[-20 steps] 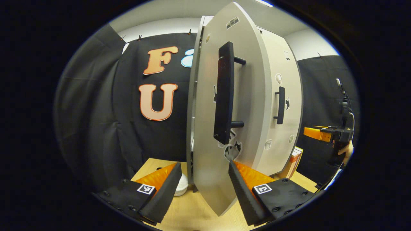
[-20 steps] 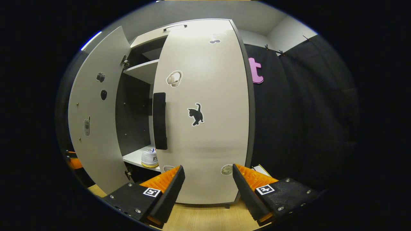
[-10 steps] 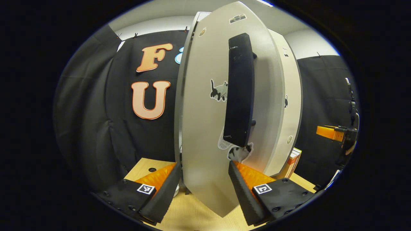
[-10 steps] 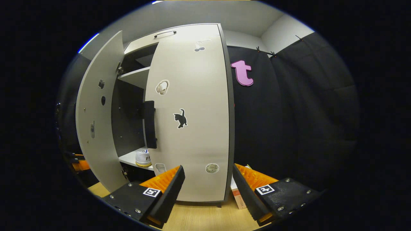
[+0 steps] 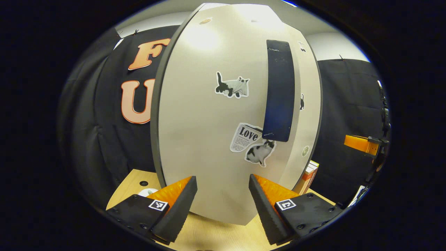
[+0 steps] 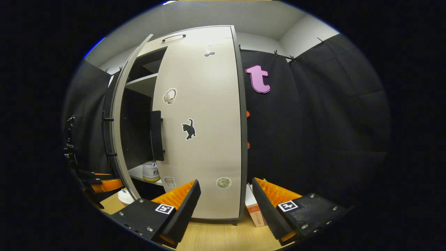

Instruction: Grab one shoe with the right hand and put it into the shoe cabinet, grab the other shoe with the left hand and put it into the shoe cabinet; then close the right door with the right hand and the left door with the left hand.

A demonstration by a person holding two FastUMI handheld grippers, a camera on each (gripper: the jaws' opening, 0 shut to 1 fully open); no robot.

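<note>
So the shoe cabinet (image 6: 195, 38) is nearly shut now: your right door (image 6: 205, 122) sits flush, and the left door (image 5: 209, 115) has swung a good way round in the last second, so your left gripper view has gone from its edge to nearly its whole front. It's still ajar though, with one shoe (image 6: 152, 171) peeking out on the low shelf. Left gripper (image 5: 220, 195) is just in front of that door, fingers apart, holding nothing; right gripper (image 6: 224, 202) has backed off, fingers also apart. I'd guess one more nudge finishes it.
</note>
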